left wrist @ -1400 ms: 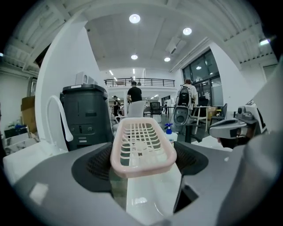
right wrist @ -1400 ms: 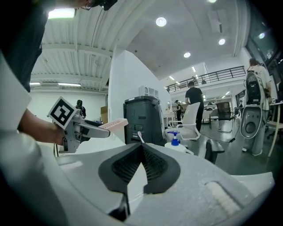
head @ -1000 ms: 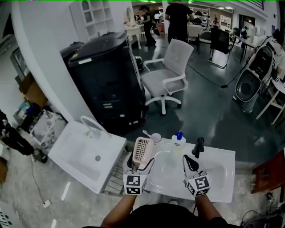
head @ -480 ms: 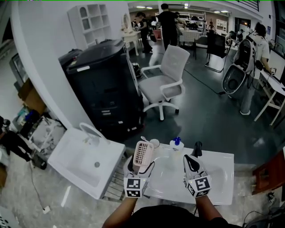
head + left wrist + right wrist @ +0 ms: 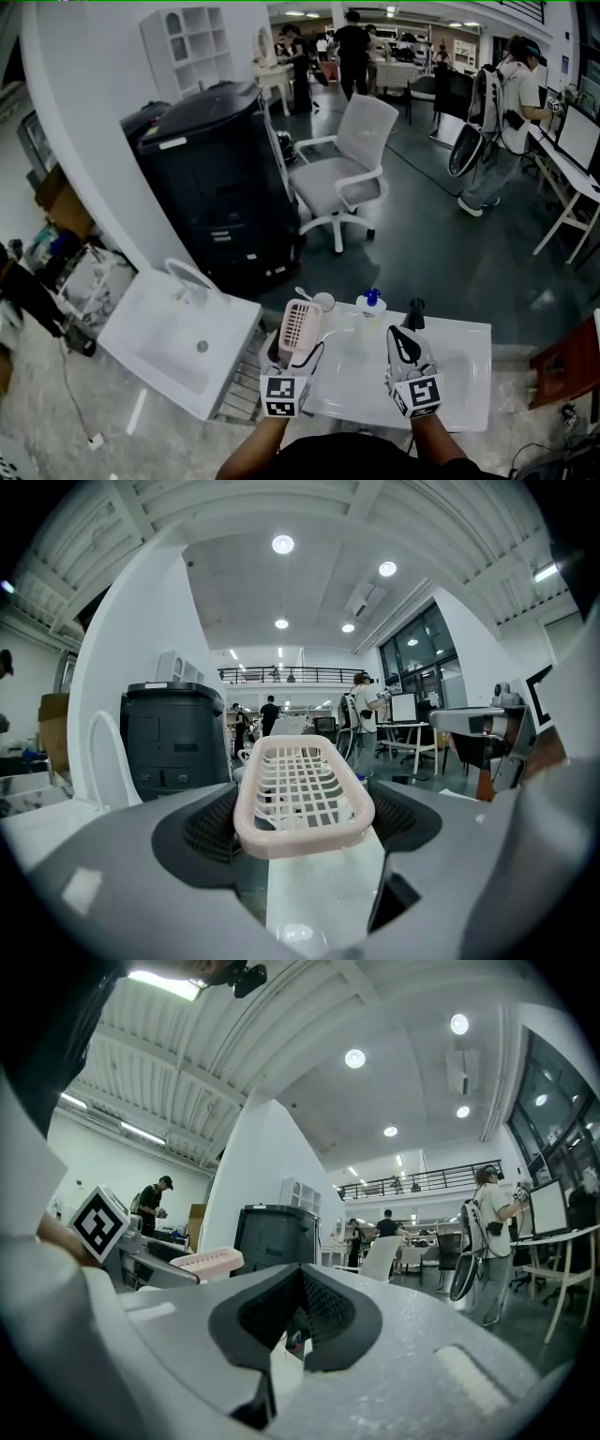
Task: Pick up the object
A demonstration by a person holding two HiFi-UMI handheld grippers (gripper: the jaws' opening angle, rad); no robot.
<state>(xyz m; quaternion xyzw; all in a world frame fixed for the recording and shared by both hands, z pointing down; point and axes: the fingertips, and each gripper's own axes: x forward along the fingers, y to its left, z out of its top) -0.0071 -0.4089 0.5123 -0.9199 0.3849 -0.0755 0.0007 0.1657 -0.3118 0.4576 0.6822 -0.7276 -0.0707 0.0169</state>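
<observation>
A pink plastic slotted basket is held upright above the left edge of the white washbasin. My left gripper is shut on its lower end. In the left gripper view the basket fills the middle, pinched between the dark pads of my left gripper. My right gripper hovers over the basin about a hand's width to the right, shut, with nothing in it. In the right gripper view its pads meet at my right gripper, and the basket shows at the left.
At the basin's back edge stand a black faucet, a white bottle with a blue cap and a cup. A second white sink lies at the left beside a wire rack. Behind are a black cabinet and a white chair.
Both grippers stay almost still, the left still holding the basket. The head view has shifted slightly, and people in the background have walked to new spots.
</observation>
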